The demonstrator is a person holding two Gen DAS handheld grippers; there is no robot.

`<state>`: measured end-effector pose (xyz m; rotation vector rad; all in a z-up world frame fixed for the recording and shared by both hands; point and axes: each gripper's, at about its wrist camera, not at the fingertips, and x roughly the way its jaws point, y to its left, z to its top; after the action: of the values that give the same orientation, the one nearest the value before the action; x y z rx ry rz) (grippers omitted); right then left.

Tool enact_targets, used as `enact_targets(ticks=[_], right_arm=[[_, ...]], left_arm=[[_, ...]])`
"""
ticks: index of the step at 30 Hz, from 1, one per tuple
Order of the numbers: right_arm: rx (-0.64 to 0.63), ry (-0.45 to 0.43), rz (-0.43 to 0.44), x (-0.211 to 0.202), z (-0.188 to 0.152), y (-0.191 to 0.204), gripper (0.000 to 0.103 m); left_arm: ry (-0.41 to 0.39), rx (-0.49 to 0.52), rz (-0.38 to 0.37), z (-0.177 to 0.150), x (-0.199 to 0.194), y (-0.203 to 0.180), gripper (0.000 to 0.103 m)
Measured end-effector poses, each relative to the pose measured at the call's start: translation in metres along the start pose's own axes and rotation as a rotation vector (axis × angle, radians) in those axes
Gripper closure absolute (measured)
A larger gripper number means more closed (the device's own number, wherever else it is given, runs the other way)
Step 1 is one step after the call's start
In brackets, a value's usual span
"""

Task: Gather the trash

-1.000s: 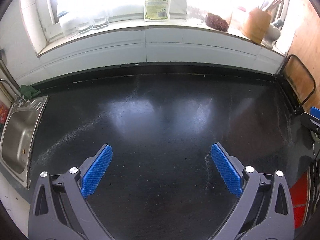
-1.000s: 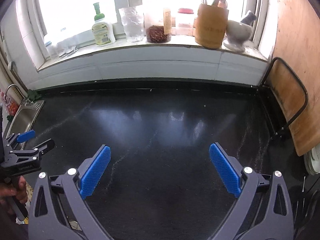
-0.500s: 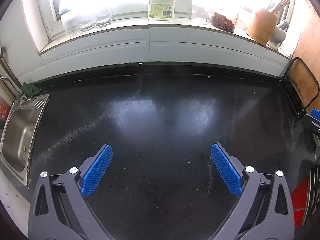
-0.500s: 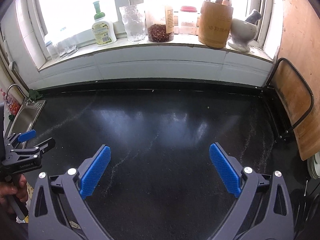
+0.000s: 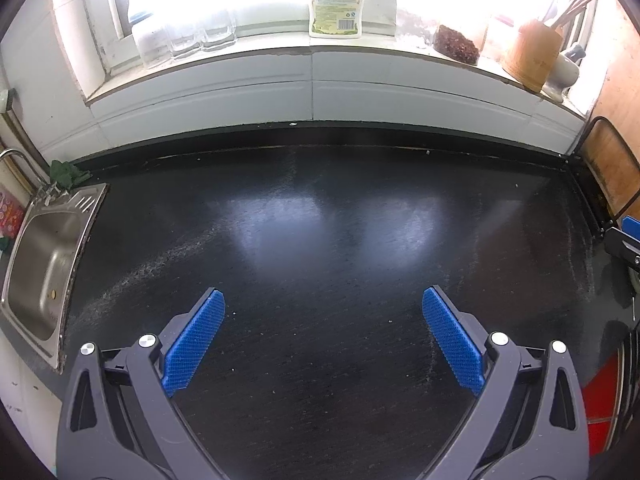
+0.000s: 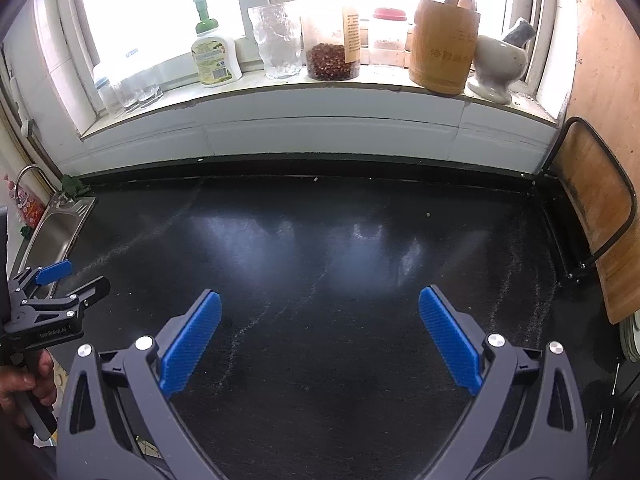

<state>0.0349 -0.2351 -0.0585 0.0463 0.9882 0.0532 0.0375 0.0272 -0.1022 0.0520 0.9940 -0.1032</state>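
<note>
- Since the earlier frames both cameras have risen and tilted a little: the windowsill sits lower in each view, and more of the sill's objects show in the right wrist view.
- Left wrist view: the left gripper (image 5: 323, 338) is released, its blue pads spread wide over the dark countertop (image 5: 320, 232) with nothing between them. A steel sink (image 5: 44, 264) lies at the far left. On the sill stand a soap bottle (image 5: 335, 10), a jar of red bits (image 5: 456, 44) and a wooden utensil holder (image 5: 530, 54). Only tiny pale crumbs dot the countertop; no larger piece of trash is visible.
- Right wrist view: the right gripper (image 6: 320, 336) is likewise released, pads wide apart and holding nothing above the countertop. The left gripper shows at the left edge, held by a hand (image 6: 24, 380), jaws apart. A cutting board (image 6: 592, 216) leans in a wire rack at the right; a mortar with pestle (image 6: 500, 66) stands on the sill beside the utensil holder. A small pale speck (image 6: 428, 214) lies far right on the countertop.
</note>
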Motion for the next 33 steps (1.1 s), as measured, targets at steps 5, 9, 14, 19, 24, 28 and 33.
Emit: enact_targets(ticks=[5,9,14,19,24,28,33], right_arm=[[0.001,0.002,0.003,0.0006,-0.0001,0.0001,0.007],[0.001,0.001,0.003,0.0,-0.0002,-0.0001,0.007],[0.004,-0.002,0.001,-0.002,-0.0011,0.0002,0.007],[0.003,-0.003,0.0,-0.0024,-0.0007,-0.0003,0.007],[0.0,-0.008,0.001,-0.0032,-0.0008,-0.0004,0.007],[-0.001,-0.01,0.002,-0.0049,-0.0012,-0.0004,0.007],[0.0,-0.01,0.002,-0.0056,-0.0015,-0.0006,0.007]], left_arm=[[0.001,-0.005,0.0,-0.0007,-0.0001,0.0013,0.007],[0.001,-0.007,0.0,-0.0006,0.0002,0.0011,0.007],[0.002,-0.006,-0.001,-0.0009,0.0006,0.0008,0.007],[0.0,-0.006,-0.001,-0.0015,0.0006,-0.0017,0.007],[0.0,-0.007,-0.002,-0.0017,0.0005,-0.0029,0.007],[-0.001,-0.006,-0.002,-0.002,0.0002,-0.0033,0.007],[0.0,-0.006,-0.003,-0.0028,-0.0006,-0.0038,0.007]])
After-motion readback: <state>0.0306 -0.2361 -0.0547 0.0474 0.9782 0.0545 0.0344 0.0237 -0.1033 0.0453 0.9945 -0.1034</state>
